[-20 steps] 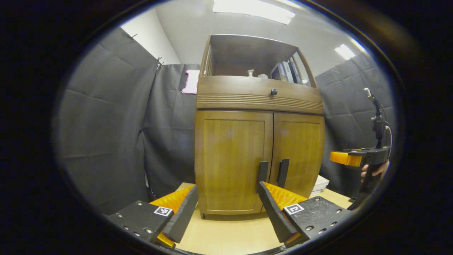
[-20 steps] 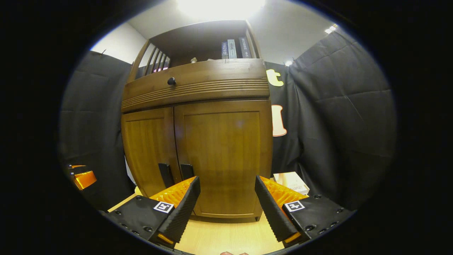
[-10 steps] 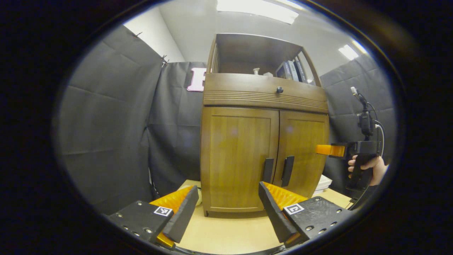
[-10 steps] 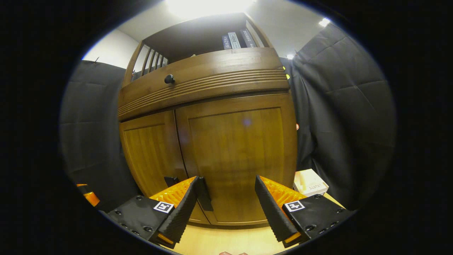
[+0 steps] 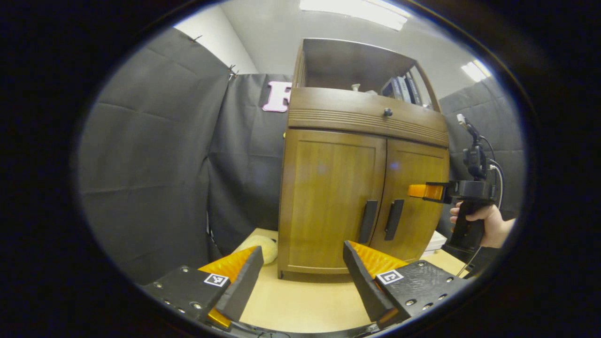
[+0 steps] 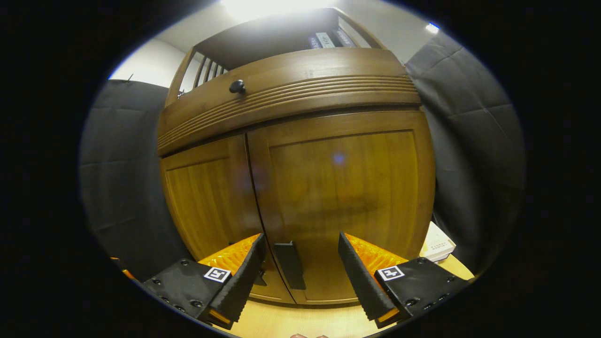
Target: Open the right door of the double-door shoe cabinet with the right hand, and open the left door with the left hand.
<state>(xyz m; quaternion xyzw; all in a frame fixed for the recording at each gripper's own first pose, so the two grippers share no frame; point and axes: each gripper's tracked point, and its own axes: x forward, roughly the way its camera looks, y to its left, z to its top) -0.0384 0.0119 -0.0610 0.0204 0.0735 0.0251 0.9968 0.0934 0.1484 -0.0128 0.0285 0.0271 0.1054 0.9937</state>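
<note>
Both cabinet (image 5: pixel 361 197) doors are closed. The right gripper (image 6: pixel 300 274), fingers wide, frames the right door's handle (image 6: pixel 290 265) at 6 o'clock; the left gripper (image 5: pixel 300 277) gapes wide, holding nothing.

The left gripper view is taken from low over the table (image 5: pixel 300 305), set back and to the left of the shoe cabinet (image 5: pixel 361 197), facing its front obliquely. The right gripper (image 5: pixel 425 191) and the hand (image 5: pixel 483 218) holding it are seen at that view's right edge. The right gripper view is taken close to the right door (image 6: pixel 342 197), angled upward. The cabinet front and both door handles are shared by the two views.
</note>
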